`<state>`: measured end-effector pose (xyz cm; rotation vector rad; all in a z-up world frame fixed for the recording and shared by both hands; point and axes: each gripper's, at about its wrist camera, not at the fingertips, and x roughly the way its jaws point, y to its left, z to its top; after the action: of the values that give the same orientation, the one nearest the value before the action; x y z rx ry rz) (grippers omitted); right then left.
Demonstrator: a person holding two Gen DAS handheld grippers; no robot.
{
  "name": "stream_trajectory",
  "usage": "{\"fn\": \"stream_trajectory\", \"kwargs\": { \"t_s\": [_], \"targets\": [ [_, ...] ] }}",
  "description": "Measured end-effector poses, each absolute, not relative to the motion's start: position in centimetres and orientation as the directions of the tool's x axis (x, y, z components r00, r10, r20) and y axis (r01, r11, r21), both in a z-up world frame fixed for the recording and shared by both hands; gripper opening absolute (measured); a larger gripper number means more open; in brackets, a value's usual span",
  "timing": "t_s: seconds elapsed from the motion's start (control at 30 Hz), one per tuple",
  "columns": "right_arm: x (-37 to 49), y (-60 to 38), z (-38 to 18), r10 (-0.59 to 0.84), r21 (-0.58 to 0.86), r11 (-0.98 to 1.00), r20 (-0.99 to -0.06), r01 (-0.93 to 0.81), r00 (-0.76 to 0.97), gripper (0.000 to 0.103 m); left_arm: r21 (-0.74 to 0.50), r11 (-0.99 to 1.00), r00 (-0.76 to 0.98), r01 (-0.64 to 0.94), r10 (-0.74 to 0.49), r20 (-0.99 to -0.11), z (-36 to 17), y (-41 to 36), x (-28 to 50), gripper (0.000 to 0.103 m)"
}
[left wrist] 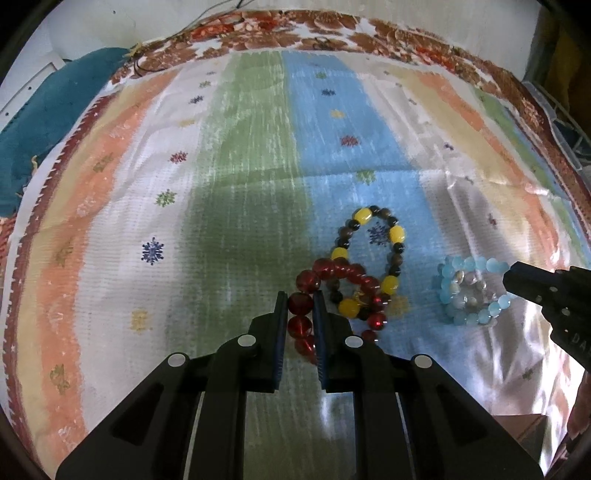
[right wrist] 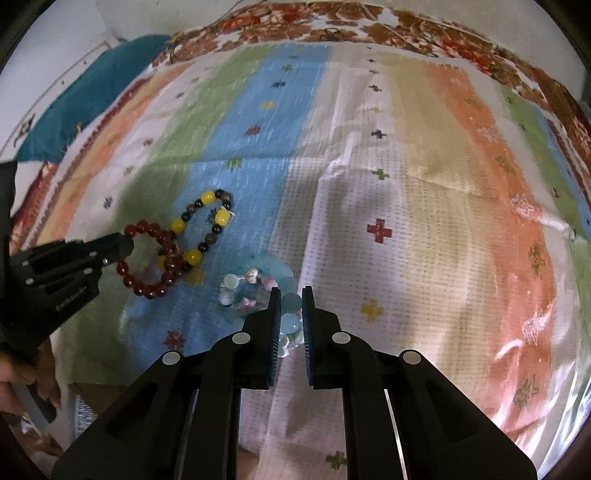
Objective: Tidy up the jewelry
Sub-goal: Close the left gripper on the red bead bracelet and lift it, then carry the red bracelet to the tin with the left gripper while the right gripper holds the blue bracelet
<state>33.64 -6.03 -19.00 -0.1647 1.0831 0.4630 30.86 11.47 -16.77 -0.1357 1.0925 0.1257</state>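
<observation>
A red bead bracelet lies on the striped cloth, overlapping a yellow, black and brown bead bracelet. My left gripper is shut on the red bracelet's left side, with beads pinched between the pads. A light blue bead bracelet with pearly beads lies to the right. My right gripper is shut on the blue bracelet. In the right wrist view the red bracelet and the yellow bracelet lie to the left, with the left gripper at the red one.
A teal cloth lies at the far left, beyond the striped cloth's edge. A brown floral border runs along the far edge. A hand holds the left gripper's handle at the lower left.
</observation>
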Motion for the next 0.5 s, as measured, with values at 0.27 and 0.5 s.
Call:
{"fn": "stream_trajectory", "kwargs": {
  "t_s": [0.27, 0.5],
  "targets": [
    [31.9, -6.3, -17.2, 0.29, 0.085, 0.89, -0.863, -0.448, 0.413, 0.012, -0.066, 0.987, 0.491, -0.149, 0.016, -0.871, -14.2, 10.2, 29.2, 0.013],
    [29.8, -5.7, -14.7, 0.3, 0.051, 0.878, -0.833, -0.476, 0.465, 0.012, -0.067, 0.986, 0.516, -0.15, 0.02, -0.856, -12.5, 9.5, 28.3, 0.013]
  ]
}}
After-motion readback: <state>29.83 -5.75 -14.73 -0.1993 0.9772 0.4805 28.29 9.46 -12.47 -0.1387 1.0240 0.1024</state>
